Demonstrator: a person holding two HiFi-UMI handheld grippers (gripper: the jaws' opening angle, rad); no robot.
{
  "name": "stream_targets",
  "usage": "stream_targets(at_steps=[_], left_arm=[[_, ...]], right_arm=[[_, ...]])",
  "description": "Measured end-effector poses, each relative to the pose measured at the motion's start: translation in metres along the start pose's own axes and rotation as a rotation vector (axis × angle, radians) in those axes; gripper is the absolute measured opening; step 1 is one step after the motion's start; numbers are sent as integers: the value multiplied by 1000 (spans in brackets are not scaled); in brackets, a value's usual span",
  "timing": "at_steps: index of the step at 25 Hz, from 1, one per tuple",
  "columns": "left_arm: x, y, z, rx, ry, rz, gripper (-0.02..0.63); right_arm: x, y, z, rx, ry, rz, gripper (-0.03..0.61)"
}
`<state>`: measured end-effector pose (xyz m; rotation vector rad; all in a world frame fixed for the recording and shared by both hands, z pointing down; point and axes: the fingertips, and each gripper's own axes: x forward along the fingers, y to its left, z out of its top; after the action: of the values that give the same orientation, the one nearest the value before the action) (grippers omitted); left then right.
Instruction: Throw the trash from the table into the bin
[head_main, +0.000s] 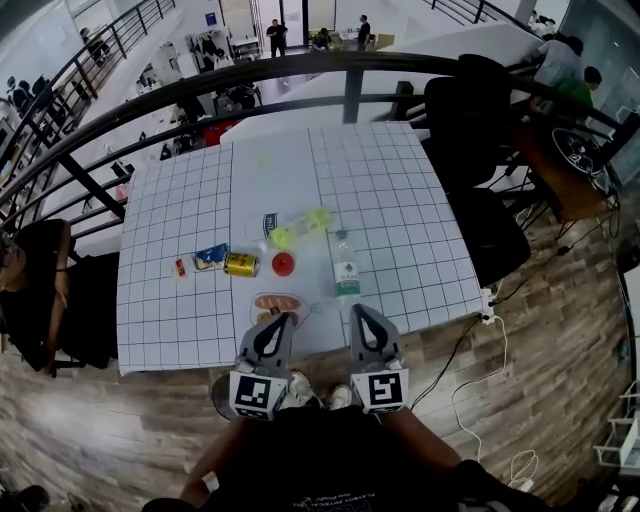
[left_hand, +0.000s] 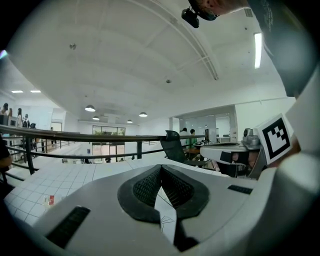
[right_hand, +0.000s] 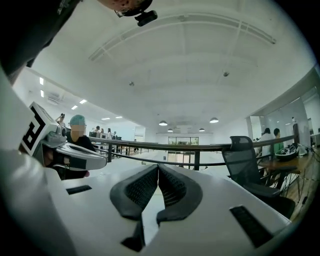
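Trash lies on the white gridded table (head_main: 390, 190): a small red packet (head_main: 180, 267), a blue snack packet (head_main: 210, 257), a yellow can (head_main: 241, 264), a red cap (head_main: 283, 264), a yellow-green bottle (head_main: 300, 228), a clear water bottle (head_main: 345, 265) and a wrapped sausage pack (head_main: 277, 302) by the near edge. My left gripper (head_main: 279, 318) is at the near edge, its tip over the sausage pack, shut and empty. Beside it, my right gripper (head_main: 358, 310) is shut and empty just short of the water bottle. The jaws meet in the left gripper view (left_hand: 161, 167) and the right gripper view (right_hand: 158, 166).
A black railing (head_main: 300, 70) runs behind the table. Black office chairs (head_main: 470, 120) stand at its right side and a seated person (head_main: 40, 290) is at its left. A cable and plug (head_main: 490, 305) hang off the right corner onto the wooden floor.
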<state>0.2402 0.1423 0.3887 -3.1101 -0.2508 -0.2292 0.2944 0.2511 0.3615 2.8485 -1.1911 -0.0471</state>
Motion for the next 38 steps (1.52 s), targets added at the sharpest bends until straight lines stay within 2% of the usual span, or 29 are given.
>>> stream_targets(at_steps=[3, 8, 20, 30, 32, 38], left_arm=[[1, 13, -3, -14, 5, -16, 23], [11, 25, -6, -19, 9, -38, 23], [35, 33, -21, -48, 27, -2, 22], [61, 27, -28, -85, 47, 5, 23], [64, 32, -27, -101, 36, 11, 22], [67, 52, -30, -123, 33, 62, 23]], right_arm=[[12, 10, -3, -7, 26, -3, 25], [22, 18, 0, -90, 35, 1, 25], [43, 1, -35, -69, 177, 57, 25], [60, -23, -76, -35, 304, 48, 26], [66, -25, -86, -18, 336, 59, 141], [82, -36, -107, 21, 405, 58, 198]])
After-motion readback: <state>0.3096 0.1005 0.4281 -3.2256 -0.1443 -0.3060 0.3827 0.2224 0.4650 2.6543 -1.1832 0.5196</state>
